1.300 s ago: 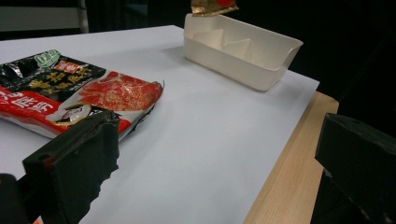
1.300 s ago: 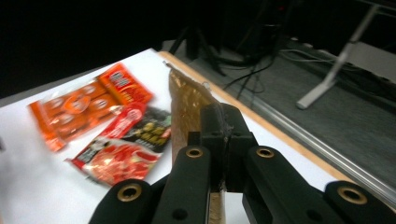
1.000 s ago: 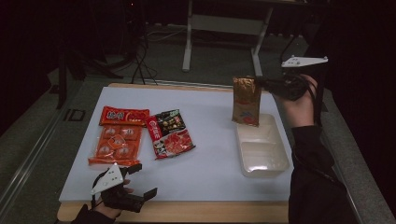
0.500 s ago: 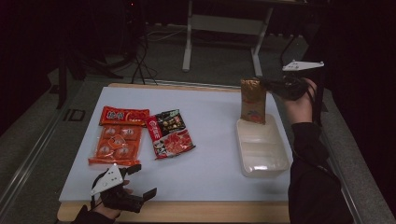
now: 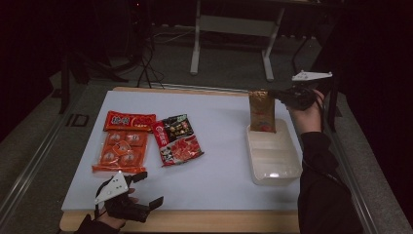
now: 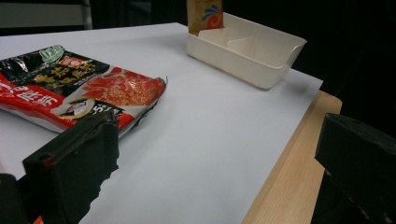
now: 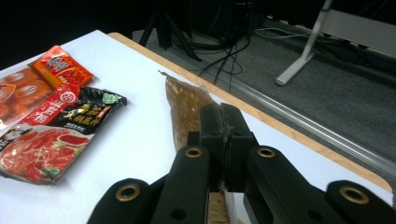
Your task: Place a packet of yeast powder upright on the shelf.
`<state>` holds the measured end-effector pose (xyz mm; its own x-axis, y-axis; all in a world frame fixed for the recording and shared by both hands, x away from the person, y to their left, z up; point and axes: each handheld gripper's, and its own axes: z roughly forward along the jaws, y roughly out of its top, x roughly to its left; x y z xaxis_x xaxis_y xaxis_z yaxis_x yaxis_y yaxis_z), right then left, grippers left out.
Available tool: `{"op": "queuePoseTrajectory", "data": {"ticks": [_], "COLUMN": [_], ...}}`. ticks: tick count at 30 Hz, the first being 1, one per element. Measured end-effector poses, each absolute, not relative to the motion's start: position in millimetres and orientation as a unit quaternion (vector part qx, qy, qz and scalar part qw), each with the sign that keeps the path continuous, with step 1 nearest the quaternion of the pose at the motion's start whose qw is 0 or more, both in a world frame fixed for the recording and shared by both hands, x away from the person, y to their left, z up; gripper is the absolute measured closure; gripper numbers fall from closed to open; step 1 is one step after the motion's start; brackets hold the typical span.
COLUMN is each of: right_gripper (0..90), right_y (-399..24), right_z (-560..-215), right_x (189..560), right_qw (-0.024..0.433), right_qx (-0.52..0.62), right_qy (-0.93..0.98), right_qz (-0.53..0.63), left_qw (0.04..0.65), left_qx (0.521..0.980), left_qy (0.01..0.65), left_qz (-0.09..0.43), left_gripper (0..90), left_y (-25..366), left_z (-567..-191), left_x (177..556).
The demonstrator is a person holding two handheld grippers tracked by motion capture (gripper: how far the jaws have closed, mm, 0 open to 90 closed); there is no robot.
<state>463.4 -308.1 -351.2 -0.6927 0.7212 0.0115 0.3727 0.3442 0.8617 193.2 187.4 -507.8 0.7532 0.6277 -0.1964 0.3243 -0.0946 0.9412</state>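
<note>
A brown-gold snack packet point(image 5: 262, 111) hangs upright with my right gripper point(image 5: 273, 93) shut on its top edge. Its lower end dips into the far end of a white plastic tray point(image 5: 251, 156). In the right gripper view the jaws point(image 7: 224, 126) pinch the packet point(image 7: 183, 105) edge-on. In the left gripper view the packet point(image 6: 204, 16) stands at the tray's point(image 6: 233, 58) far end. My left gripper point(image 5: 152, 188) rests at the table's near left edge, open with nothing between its jaws point(image 6: 219, 163).
An orange multi-pack point(image 5: 122, 144) and a red-and-black packet point(image 5: 178, 140) lie flat on the white mat's left half. The red-and-black packet point(image 6: 84, 93) lies just ahead of my left gripper. A wooden table edge point(image 5: 204, 220) runs along the front.
My right gripper has come down and to the right with the brown packet, bringing its lower end from above the mat into the tray's far end. The left gripper has stayed put.
</note>
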Motion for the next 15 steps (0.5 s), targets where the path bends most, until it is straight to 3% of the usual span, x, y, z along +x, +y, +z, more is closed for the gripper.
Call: {"op": "queuePoseTrajectory", "data": {"ticks": [15], "right_gripper": [89.1], "right_y": [-310], "right_z": [-379], "right_x": [467], "right_qw": [0.164], "right_qx": [0.376], "right_qy": [0.795], "right_qz": [0.447], "left_qw": [0.587], "left_qx": [0.73], "left_qy": [0.325], "left_qz": [0.126], "left_gripper": [0.0], "left_y": [187], "left_z": [-508], "left_x": [194]}}
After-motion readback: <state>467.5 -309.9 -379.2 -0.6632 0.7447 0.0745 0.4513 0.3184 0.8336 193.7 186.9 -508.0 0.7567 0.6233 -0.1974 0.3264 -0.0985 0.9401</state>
